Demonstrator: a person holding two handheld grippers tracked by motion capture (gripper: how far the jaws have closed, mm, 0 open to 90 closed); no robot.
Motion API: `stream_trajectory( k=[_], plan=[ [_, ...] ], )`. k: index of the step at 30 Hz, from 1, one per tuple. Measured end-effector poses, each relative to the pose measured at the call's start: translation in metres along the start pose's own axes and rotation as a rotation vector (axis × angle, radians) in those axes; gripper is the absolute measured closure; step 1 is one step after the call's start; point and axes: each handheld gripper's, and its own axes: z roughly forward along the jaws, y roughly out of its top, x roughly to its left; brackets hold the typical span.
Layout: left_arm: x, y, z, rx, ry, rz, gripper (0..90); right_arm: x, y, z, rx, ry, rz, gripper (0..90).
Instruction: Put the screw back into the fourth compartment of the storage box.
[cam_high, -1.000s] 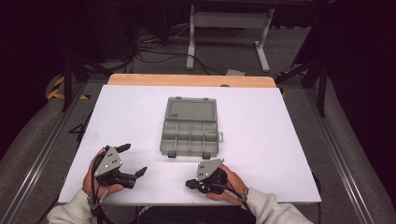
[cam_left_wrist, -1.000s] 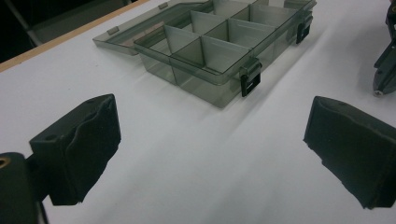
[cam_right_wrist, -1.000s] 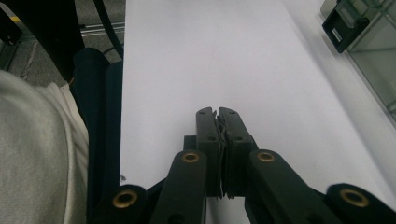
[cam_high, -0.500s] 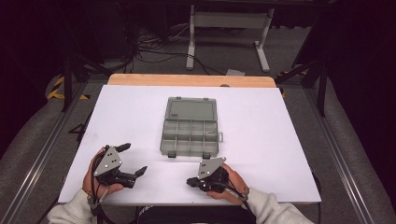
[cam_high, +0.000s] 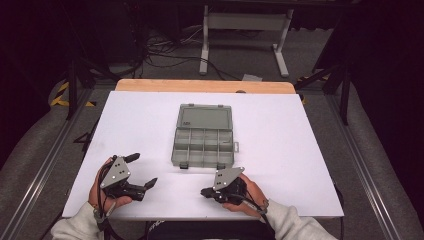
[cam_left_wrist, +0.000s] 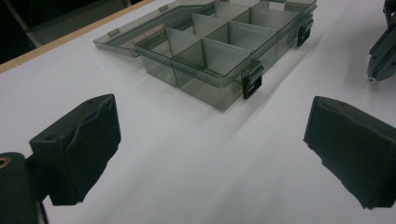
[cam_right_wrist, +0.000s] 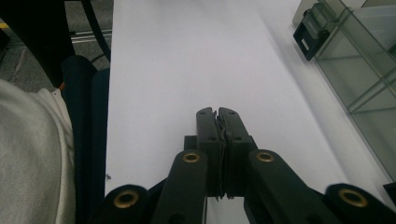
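Counter (cam_high: 280, 130): a white top that carries everything, with a strip of bare wood along its far edge (cam_high: 205, 86); the white surface is plain and unmarked in both gripper views
Organiser box (cam_high: 204, 136): smoky clear plastic, lying open mid-counter, its lid (cam_high: 206, 118) folded back flat toward the far side; the tray shows 2 rows of compartments, and 2 dark latches sit on the near wall (cam_left_wrist: 251, 83)
Left gripper (cam_high: 141, 170): held low over the near left part of the counter, jaws spread wide with nothing between them; the box lies ahead of it, well apart
Right gripper (cam_high: 206, 192): near the front edge, just right of centre, pointing left; jaws pressed together on nothing (cam_right_wrist: 216, 122); the box's near corner and a latch (cam_right_wrist: 310, 33) lie just beside it
Hands: left hand (cam_high: 102, 192) and right hand (cam_high: 247, 192) each wrap a gripper, pale sleeves reaching in from the bottom
Room: dark all round; grey floor (cam_high: 175, 67) with loose black cables, a pale metal stand (cam_high: 245, 25) behind the counter, yellow-and-black tape (cam_high: 67, 95) at far left, metal rails along both sides
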Motion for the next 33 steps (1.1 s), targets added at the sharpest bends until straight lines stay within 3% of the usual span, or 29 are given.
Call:
stream_trajectory(
  k=[33],
  plan=[
    [0.002,-0.002,0.002,0.000,-0.010,-0.013,4.3,-0.011,0.007,-0.024,-0.068,-0.062,0.001,88.9]
  ],
)
